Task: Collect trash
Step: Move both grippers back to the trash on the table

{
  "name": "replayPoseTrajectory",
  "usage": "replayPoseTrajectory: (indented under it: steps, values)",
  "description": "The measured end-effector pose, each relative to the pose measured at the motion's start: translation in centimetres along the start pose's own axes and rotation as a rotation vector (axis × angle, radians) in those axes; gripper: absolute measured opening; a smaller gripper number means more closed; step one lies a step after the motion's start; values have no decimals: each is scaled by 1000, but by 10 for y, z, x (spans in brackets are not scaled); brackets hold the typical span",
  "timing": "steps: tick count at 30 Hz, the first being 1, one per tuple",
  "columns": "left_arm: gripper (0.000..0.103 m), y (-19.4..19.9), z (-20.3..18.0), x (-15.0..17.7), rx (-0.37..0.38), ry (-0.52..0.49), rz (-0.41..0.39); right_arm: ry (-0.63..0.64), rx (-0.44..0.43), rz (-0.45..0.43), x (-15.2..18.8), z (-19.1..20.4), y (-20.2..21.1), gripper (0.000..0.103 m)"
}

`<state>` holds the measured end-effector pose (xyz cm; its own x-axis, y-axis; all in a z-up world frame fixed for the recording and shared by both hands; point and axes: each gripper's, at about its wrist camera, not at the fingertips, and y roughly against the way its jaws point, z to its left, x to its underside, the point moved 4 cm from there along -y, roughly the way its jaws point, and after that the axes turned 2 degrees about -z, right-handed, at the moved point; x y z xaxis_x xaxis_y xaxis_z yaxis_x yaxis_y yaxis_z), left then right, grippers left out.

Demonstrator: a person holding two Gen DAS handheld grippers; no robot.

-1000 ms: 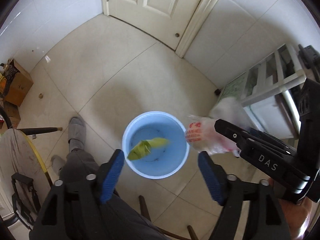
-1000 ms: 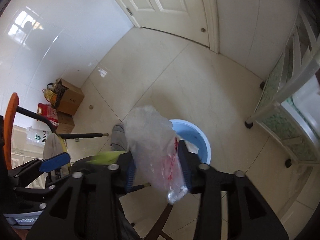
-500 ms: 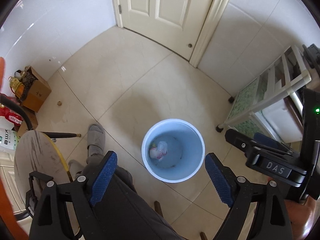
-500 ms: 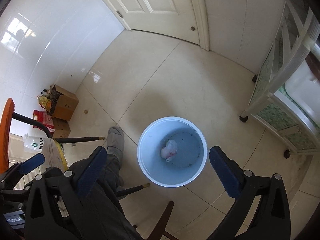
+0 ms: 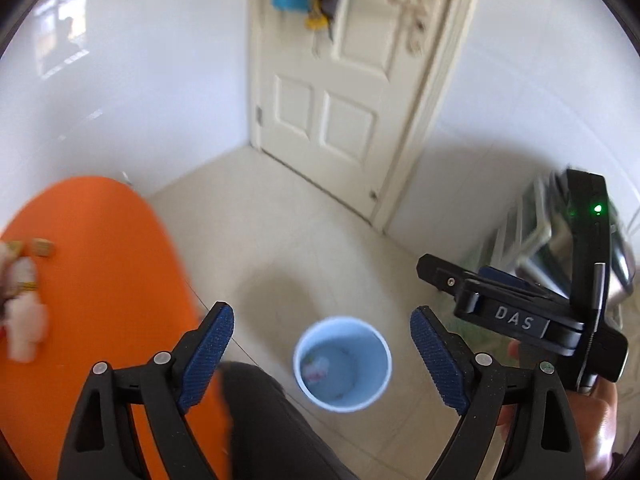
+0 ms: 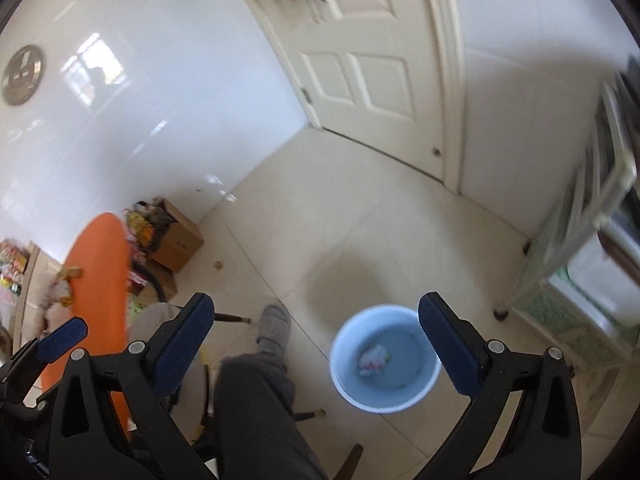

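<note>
L grip (image 5: pixel 322 334) wide, empty | R grip (image 6: pixel 316 322) wide, empty | trash (image 6: pixel 374 358) in bin (image 6: pixel 340 384) below

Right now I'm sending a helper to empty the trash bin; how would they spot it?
Start at the white panelled door and come across the pale tiled floor. The bin stands alone there: a round, light blue bucket, open-topped, with a crumpled white wrapper inside.

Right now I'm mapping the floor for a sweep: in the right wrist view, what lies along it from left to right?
Orange tabletop → cardboard box → grey slipper → blue bin holding crumpled trash → white shelf unit.
</note>
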<state>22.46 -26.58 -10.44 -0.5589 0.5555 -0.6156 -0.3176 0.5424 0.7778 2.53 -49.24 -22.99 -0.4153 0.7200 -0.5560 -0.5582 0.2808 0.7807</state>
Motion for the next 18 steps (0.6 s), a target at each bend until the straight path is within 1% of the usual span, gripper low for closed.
replayPoseTrajectory:
  steps: [2,7,11,14,15,18]
  values:
    - [88,33,16,1,-30,22,-60,51,-34,-31,-10,33,14,103]
    - [90,106,64,14,-160,102,-185,169,-125,-87,-23,116,39,103]
    - [91,170,106,41,-246,186,-270,264,-208,-123,-26,189,54,103]
    - [91,210,132,68,-330,244,-309,333,-250,-133,-20,233,61,103]
    - [91,223,140,71,-350,263,-316,356,-264,-131,-17,248,62,103]
    - [91,261,155,101,-428,300,-342,413,-301,-130,-6,287,65,103]
